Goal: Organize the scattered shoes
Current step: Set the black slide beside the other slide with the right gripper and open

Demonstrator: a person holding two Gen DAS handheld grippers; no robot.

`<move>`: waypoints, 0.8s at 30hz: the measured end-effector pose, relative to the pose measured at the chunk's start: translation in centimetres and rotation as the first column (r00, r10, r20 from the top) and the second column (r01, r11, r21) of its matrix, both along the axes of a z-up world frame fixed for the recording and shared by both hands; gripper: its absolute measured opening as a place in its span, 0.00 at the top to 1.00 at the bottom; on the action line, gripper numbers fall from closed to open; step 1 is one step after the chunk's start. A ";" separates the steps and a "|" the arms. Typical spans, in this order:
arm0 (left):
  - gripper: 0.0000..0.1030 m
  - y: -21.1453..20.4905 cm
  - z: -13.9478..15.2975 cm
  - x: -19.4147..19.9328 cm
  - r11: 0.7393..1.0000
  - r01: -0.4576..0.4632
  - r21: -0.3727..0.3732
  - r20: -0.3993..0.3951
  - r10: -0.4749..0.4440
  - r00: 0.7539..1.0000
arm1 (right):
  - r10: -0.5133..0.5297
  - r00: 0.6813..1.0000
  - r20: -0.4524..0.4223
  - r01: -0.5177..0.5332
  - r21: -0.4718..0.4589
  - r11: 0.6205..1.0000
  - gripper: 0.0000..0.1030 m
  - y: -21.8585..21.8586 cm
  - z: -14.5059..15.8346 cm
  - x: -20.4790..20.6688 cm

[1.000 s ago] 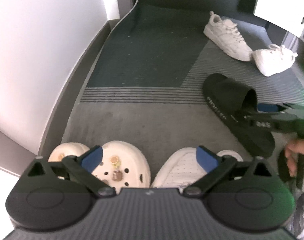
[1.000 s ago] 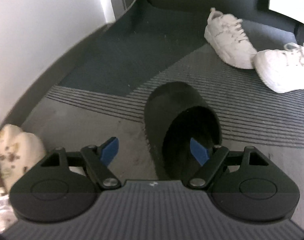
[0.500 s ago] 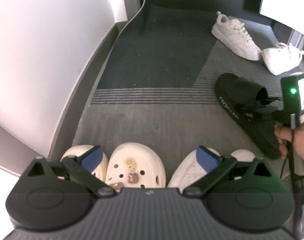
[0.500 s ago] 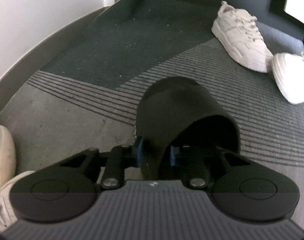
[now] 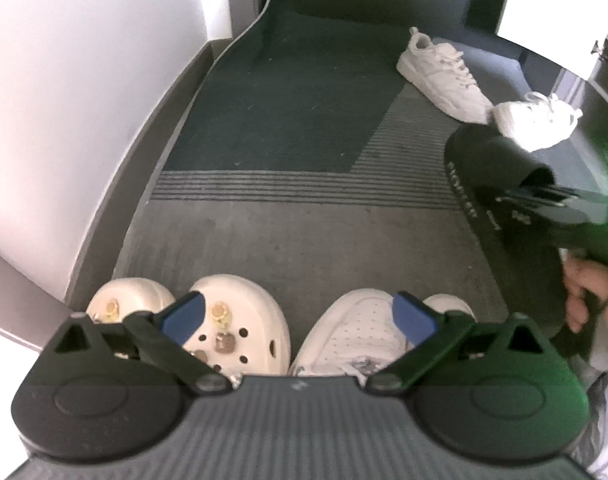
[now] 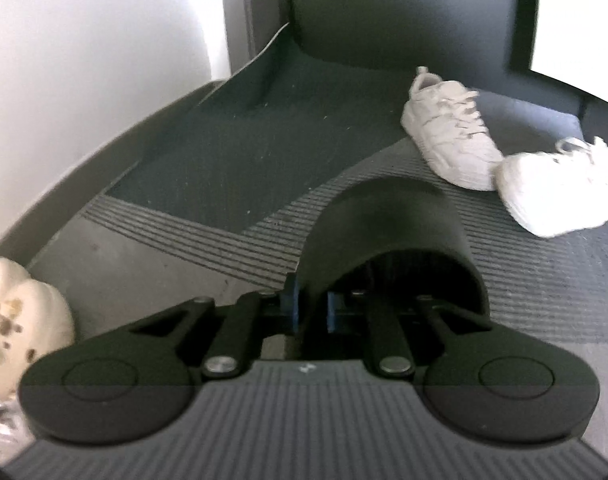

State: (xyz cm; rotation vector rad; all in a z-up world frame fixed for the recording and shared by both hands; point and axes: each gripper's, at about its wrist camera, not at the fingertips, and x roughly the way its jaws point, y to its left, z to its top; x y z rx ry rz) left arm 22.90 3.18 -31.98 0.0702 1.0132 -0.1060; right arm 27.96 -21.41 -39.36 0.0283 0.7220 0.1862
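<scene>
My right gripper (image 6: pixel 311 307) is shut on the left wall of the strap of a black slide sandal (image 6: pixel 388 224) and holds it lifted off the carpet; the sandal also shows in the left wrist view (image 5: pixel 492 184), tilted. My left gripper (image 5: pixel 299 312) is open and empty, above a cream clog with charms (image 5: pixel 231 324) and a white sneaker (image 5: pixel 356 332) lined up at the near edge. A second cream clog (image 5: pixel 123 300) lies left of the first. Two white sneakers (image 6: pixel 452 128) (image 6: pixel 560 188) lie scattered farther off.
A grey and dark green carpet (image 5: pixel 295 120) covers the floor. A white wall with a dark skirting (image 5: pixel 83 100) runs along the left. Dark furniture (image 6: pixel 384 12) stands at the back. A person's hand (image 5: pixel 588 296) is at the right.
My right gripper closed on the sandal's strap and has lifted the sandal off the carpet. My left gripper has risen and drawn back a little, still open.
</scene>
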 end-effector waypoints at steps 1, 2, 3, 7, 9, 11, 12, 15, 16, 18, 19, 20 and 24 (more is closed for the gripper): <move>0.02 -0.2 0.1 -0.1 1.000 0.003 -0.004 0.003 -0.003 1.000 | -0.013 1.000 0.000 0.013 0.011 1.000 0.85 -0.3 0.7 -0.8; 0.02 -0.3 0.2 -0.3 1.000 0.005 -0.007 0.006 -0.005 1.000 | -0.026 1.000 0.000 0.026 0.022 0.999 0.85 -0.6 1.3 -1.6; 0.02 -0.4 0.2 -0.3 1.000 0.006 -0.008 0.008 -0.006 1.000 | -0.038 0.999 0.000 0.038 0.031 0.999 0.85 -0.9 2.0 -2.5; 0.02 -1.4 0.5 -0.8 1.000 0.022 -0.019 0.016 -0.021 1.000 | -0.068 0.998 -0.020 0.068 0.049 0.996 0.85 -1.6 3.4 -5.9; 0.02 -2.1 0.8 -1.2 0.999 0.040 -0.017 0.025 -0.039 0.999 | -0.086 0.994 -0.064 0.091 0.078 0.993 0.85 -2.0 3.8 -8.7; 0.02 -2.7 1.0 -1.7 0.998 0.057 -0.012 0.035 -0.056 0.998 | -0.087 0.991 -0.101 0.096 0.091 0.991 0.85 -2.1 3.6 -10.7; 0.02 -2.9 1.1 -1.8 0.998 0.060 -0.010 0.037 -0.060 0.998 | -0.087 0.989 -0.117 0.098 0.095 0.991 0.85 -2.2 3.5 -11.7; 0.02 -3.7 1.2 -2.3 0.998 0.069 -0.003 0.039 -0.069 0.997 | -0.083 0.982 -0.167 0.103 0.119 0.988 0.85 -2.1 2.7 -14.2; 0.02 -3.9 1.2 -2.3 0.998 0.071 -0.002 0.039 -0.070 0.997 | -0.083 0.980 -0.181 0.106 0.124 0.987 0.85 -2.1 2.3 -14.8; 0.02 -4.3 1.2 -2.4 0.997 0.074 0.001 0.039 -0.074 0.996 | -0.084 0.976 -0.199 0.111 0.131 0.985 0.85 -1.9 1.7 -15.5; 0.02 -4.6 1.2 -2.5 0.997 0.077 0.004 0.042 -0.077 0.996 | -0.085 0.973 -0.214 0.116 0.136 0.984 0.85 -1.7 1.1 -16.1; 0.02 -5.0 1.2 -2.6 0.997 0.080 0.006 0.045 -0.080 0.996 | -0.088 0.970 -0.225 0.121 0.137 0.983 0.85 -1.5 0.8 -16.2; 0.02 -5.8 1.0 -2.7 0.996 0.092 0.022 0.045 -0.093 0.995 | -0.103 0.953 -0.284 0.151 0.151 0.977 0.85 -0.9 -1.0 -16.3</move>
